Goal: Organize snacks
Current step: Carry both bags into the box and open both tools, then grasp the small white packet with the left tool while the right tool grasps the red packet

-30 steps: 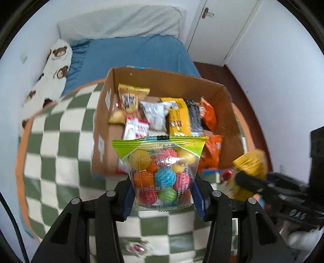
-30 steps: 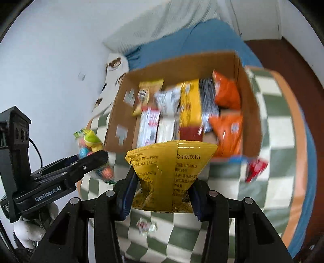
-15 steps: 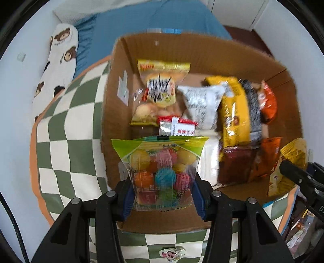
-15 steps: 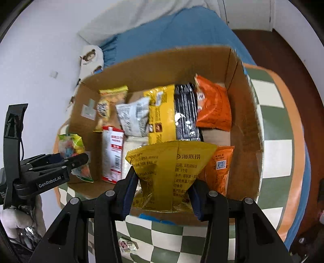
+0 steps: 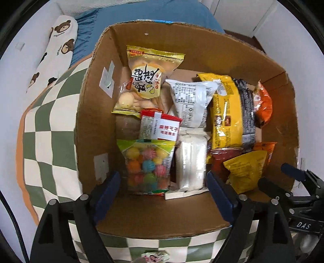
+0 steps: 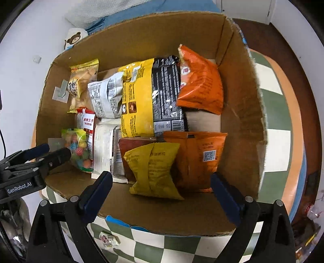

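Observation:
A cardboard box (image 5: 95, 113) (image 6: 243, 101) holds several snack packets. The clear bag of coloured candy balls (image 5: 146, 164) (image 6: 79, 149) stands in the box's near left corner, free of my left gripper (image 5: 162, 194), which is open just over the near wall. The yellow packet (image 6: 155, 170) (image 5: 245, 170) lies in the near part of the box against an orange packet (image 6: 200, 157). My right gripper (image 6: 162, 196) is open right behind it, not touching it.
The box sits on a green and white checked cloth (image 5: 46, 129) (image 6: 275, 145). A small wrapped sweet (image 6: 108, 239) (image 5: 155, 257) lies on the cloth in front of the box. A blue bed (image 5: 154, 12) and a bear-print pillow (image 5: 54, 52) lie beyond.
Both grippers opened and let go: the candy bag and the yellow packet now rest in the box. Both grippers have come closer over the box's near wall.

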